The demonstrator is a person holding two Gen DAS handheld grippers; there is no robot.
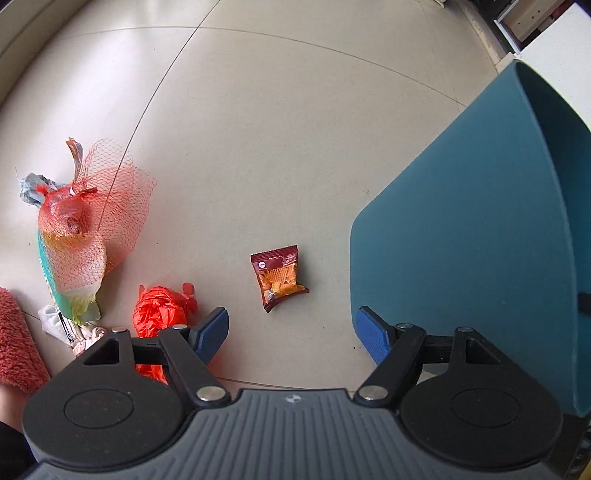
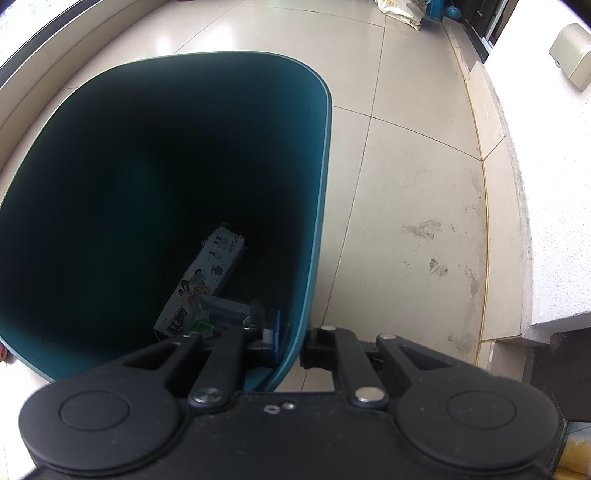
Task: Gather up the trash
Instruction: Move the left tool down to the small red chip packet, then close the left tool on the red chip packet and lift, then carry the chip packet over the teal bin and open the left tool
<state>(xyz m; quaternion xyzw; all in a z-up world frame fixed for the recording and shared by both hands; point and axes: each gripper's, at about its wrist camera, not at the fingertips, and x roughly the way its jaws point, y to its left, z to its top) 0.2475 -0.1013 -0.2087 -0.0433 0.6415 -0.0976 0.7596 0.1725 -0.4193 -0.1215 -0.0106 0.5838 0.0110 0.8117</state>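
Observation:
In the left wrist view a dark red snack packet [image 1: 279,280] lies on the tiled floor, just ahead of my open, empty left gripper [image 1: 291,334]. A crumpled orange plastic bag [image 1: 159,314] lies by its left finger. A red net bag [image 1: 88,218] with wrappers lies further left. The teal bin [image 1: 480,240] stands at the right. In the right wrist view my right gripper [image 2: 291,345] is shut on the rim of the teal bin [image 2: 317,221], one finger inside, one outside. A printed carton [image 2: 207,277] and other packaging lie at the bin's bottom.
A red fuzzy cloth [image 1: 16,343] is at the left edge, with white scraps [image 1: 61,325] next to it. A raised stone ledge [image 2: 517,206] and white wall run along the right of the bin. Bags [image 2: 402,11] lie on the floor far behind.

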